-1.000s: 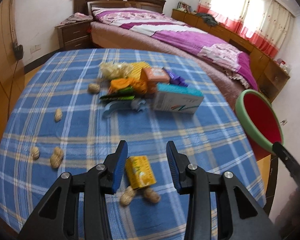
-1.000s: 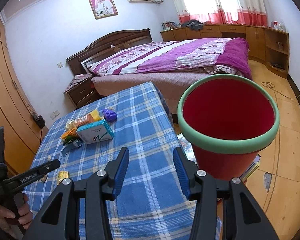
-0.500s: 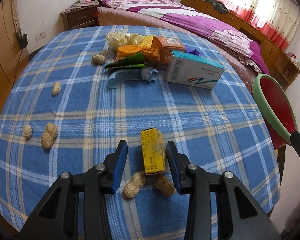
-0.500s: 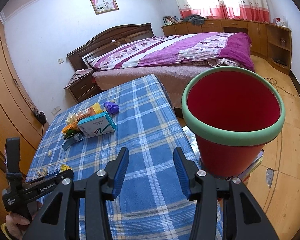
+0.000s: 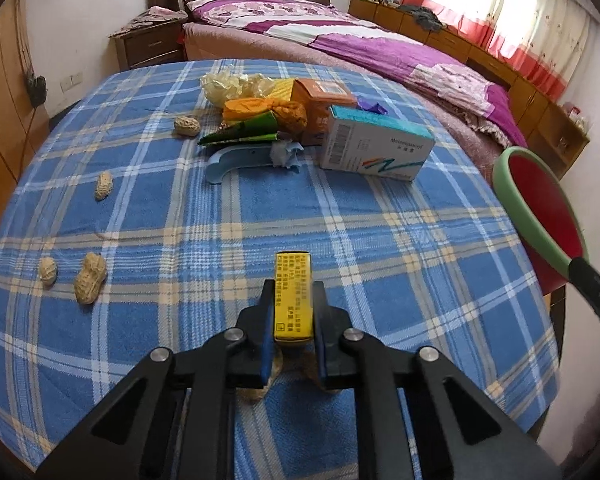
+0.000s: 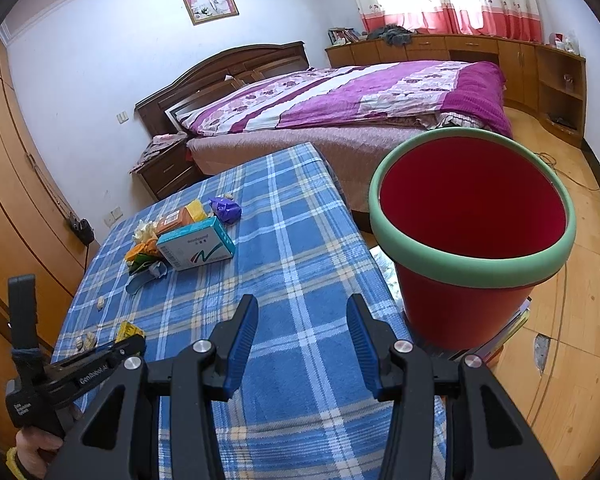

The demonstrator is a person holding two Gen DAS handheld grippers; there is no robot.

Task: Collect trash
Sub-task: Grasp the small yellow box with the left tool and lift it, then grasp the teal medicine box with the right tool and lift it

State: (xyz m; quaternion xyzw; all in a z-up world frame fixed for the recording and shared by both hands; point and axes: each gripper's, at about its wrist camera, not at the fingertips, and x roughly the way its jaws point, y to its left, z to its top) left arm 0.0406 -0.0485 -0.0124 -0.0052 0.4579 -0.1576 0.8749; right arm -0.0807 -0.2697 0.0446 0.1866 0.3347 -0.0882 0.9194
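My left gripper (image 5: pixel 293 300) is shut on a small yellow box (image 5: pixel 293 294) just above the blue plaid tablecloth (image 5: pixel 340 232); the box also shows in the right wrist view (image 6: pixel 129 330). Two peanuts lie partly hidden under the jaws. A pile of trash sits at the far middle: a white and teal box (image 5: pixel 376 144), an orange box (image 5: pixel 320 92), wrappers and a blue plastic piece (image 5: pixel 236 158). My right gripper (image 6: pixel 302 324) is open and empty over the table's right part, beside the red bin with a green rim (image 6: pixel 472 268).
Loose peanuts (image 5: pixel 90 282) lie on the left of the table. The bin (image 5: pixel 536 216) stands off the table's right edge. A bed (image 6: pixel 340 100) is behind the table, a wardrobe on the left.
My left gripper moved forward over the yellow box and closed on it. The right gripper stayed open and shifted only slightly near the bin.
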